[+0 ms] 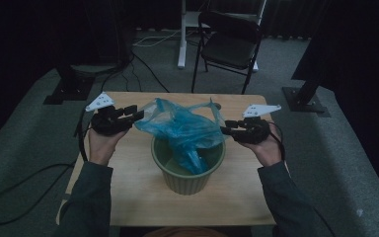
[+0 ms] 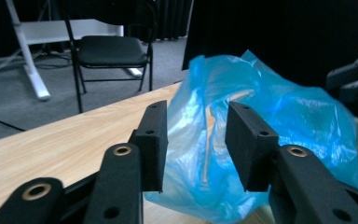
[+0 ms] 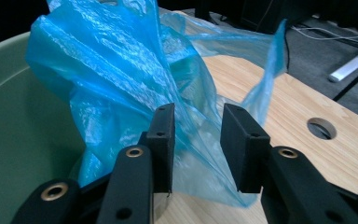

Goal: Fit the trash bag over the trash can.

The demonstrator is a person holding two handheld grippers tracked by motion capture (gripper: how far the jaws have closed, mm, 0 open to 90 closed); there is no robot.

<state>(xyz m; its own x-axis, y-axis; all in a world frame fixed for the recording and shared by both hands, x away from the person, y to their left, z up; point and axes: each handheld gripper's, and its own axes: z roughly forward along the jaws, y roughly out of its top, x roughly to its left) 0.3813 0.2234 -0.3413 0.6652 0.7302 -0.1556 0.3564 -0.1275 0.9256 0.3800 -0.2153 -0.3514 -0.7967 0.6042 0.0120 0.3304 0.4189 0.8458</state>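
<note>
Pot (image 1: 187, 173) stands at centre of the tabletop (image 1: 133, 187), with the bag (image 1: 182, 126) partly in it. Left gripper (image 1: 137, 112) lies left of the bag, right gripper (image 1: 225, 127) right. Chair (image 1: 229, 42) stands behind the tabletop.

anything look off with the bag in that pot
Yes: the blue plastic bag is not seated in the green pot. It bunches up loosely above the rim and spills toward the left gripper.

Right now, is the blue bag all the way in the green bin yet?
Partly. Done: the bag's bottom already hangs inside the bin. In hand: nothing is gripped; the left gripper and right gripper both stand open, with loose plastic between their jaws at the bag's two sides. Left: the bag's top still bunches above the rim, so its edges likely need spreading and folding over the rim.
</note>
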